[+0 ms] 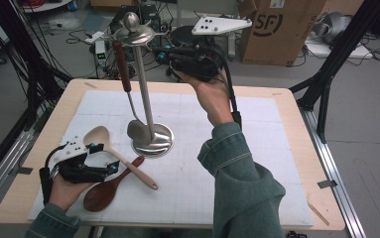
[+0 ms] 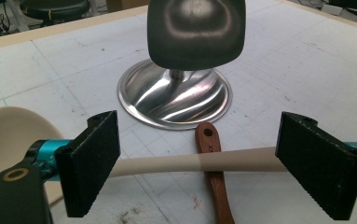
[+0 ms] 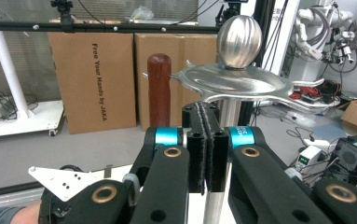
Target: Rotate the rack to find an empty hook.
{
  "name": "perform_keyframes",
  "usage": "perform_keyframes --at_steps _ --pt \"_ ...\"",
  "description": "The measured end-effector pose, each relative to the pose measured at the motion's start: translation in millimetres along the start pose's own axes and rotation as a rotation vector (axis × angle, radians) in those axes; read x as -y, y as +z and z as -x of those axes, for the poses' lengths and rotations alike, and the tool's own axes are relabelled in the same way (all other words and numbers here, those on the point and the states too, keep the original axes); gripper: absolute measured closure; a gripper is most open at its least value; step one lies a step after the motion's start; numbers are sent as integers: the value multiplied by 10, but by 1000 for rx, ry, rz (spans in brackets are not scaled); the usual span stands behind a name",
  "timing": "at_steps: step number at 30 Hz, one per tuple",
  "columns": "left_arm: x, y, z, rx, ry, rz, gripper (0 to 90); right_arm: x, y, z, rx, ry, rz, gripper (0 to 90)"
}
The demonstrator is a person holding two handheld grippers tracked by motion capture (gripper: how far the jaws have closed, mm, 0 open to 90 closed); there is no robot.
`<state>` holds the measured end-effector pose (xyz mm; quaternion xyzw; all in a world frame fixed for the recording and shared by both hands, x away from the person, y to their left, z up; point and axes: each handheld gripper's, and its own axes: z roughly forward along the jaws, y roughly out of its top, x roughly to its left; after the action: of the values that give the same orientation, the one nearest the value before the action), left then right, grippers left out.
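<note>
- Cream-coloured plastic spoon with a long straight handle (image 1: 123,161) lies on the white gridded mat (image 1: 257,148) at the near left of the tabletop (image 1: 296,114); bowl points to the far left, handle runs toward the near right.
- Its handle lies across the handle of a dark reddish-brown wooden spoon (image 1: 109,186), which rests on the mat just nearer the person.
- In the left gripper view the cream handle (image 2: 199,163) runs from one black pad to the other, over the wooden handle (image 2: 213,177) with its hanging hole.
- Left tool (image 1: 91,161) sits low at the spoons, jaws spread wide on either side of the cream handle; pads are not pressing on it, nothing gripped.
- Just beyond the spoons: a shiny steel utensil stand with a round domed base, a thin upright pole and a ball-topped hook disc (image 1: 145,99).
- A steel spatula with a reddish-brown wooden handle (image 1: 125,84) hangs from the disc; its blade hangs low beside the pole above the base.
- Right tool (image 1: 170,55) is held up high at the level of the hook disc, close beside the pole; jaws pressed fully together, nothing between them.
- In the right gripper view the wooden handle top (image 3: 159,88) and the ball-topped disc (image 3: 239,79) stand just past the closed jaws.
- Both sleeves are grey-green denim; cardboard boxes (image 1: 282,29) stand on the floor beyond the tabletop.
</note>
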<state>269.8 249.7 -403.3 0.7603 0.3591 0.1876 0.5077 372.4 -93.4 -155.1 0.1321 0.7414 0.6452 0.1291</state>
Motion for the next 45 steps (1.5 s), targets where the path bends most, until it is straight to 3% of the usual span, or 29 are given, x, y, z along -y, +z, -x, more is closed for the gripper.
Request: perform_keyframes --at_steps 22,45 --pt "-3 -2 0 1 4 0 145 -14 111 -55 -18 -16 -14 893" --pt "-7 -6 1 1 2 4 145 -78 343 -180 -38 -41 -32 893"
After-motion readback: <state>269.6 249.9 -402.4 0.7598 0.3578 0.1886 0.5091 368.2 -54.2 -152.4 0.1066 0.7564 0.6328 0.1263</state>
